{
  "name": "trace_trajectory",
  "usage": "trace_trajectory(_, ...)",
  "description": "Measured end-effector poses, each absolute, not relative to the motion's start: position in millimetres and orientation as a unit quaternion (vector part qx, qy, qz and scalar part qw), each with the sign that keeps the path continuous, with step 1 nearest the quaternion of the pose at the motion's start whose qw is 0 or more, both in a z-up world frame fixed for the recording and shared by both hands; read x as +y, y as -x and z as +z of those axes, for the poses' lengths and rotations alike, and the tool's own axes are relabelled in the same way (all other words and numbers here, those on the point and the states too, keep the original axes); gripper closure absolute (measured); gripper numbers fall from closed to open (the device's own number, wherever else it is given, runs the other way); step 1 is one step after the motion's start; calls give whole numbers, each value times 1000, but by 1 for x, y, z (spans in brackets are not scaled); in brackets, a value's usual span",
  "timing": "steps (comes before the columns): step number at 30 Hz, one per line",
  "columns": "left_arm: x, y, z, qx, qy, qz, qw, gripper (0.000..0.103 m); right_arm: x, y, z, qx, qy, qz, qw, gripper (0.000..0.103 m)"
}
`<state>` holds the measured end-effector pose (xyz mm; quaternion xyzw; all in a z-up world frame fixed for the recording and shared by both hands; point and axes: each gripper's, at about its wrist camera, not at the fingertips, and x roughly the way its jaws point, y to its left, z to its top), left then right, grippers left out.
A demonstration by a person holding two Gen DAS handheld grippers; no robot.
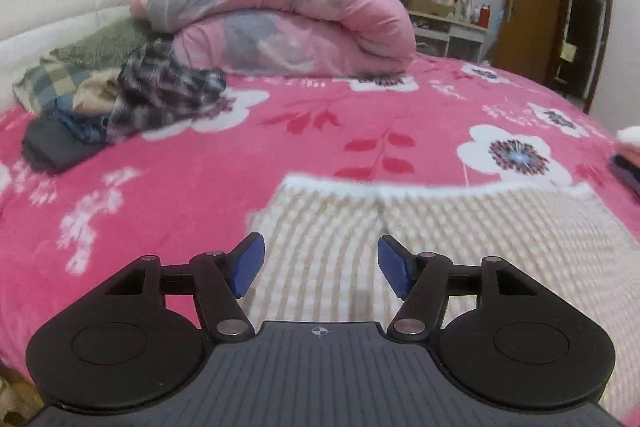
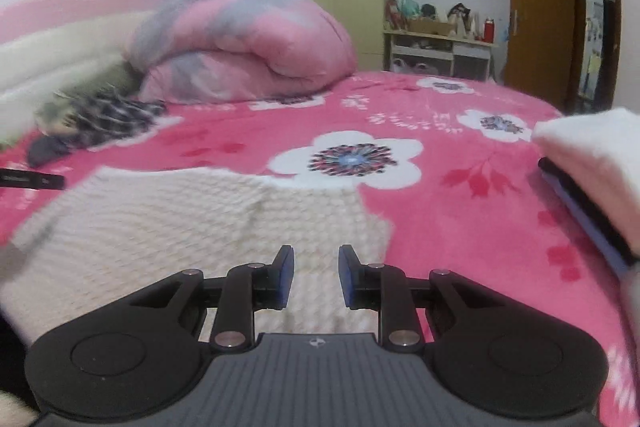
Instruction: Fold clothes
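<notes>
Cream knit garment nubbly; pink bedspread fleecy; claw pads matt blue rubber-like.

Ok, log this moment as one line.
left gripper open, empty | right gripper open, empty | cream knit garment flat on bed | folded stack at right

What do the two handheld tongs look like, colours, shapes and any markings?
Both look alike. The left tongs and right tongs have black linkage arms with silver pivot pins, two round black discs at the base, a ribbed dark grey body bearing a small white crosshair mark, and blue pads on the fingertips. No cables or sleeves show.
</notes>
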<state>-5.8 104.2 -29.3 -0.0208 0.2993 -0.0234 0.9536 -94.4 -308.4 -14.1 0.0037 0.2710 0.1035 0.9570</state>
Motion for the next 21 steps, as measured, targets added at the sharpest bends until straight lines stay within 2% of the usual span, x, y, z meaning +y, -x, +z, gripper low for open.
trace_trajectory(3,109,7,-58,327,15,-3,945,38,-302,112,-46,313,-22,105,944,78)
trace_trajectory(6,117,7,-62,331,48,2,942,37,-291,121,-77,307,-11,68,949,78)
trace_trajectory(9,122,5,-57,338,59,6,939,37,-260,141,-52,265,59,40,962,77)
trace_trajectory(12,123,5,-57,343,65,10,937,37,-241,169,-43,213,83,67,971,78)
trace_trajectory(15,121,5,-60,343,63,18,937,37,-248,172,-72,232,66,40,970,80)
trace_trajectory(16,120,5,-60,343,60,20,937,36,-257,169,-86,248,48,30,967,89)
trace_trajectory(17,119,5,-60,344,57,23,937,33,-264,169,-92,250,25,30,967,91)
trace_trajectory(19,117,4,-59,345,50,29,937,31,-269,175,-85,237,-12,34,971,91)
trace_trajectory(21,116,4,-59,344,43,35,937,27,-265,186,-71,193,-3,38,980,91)
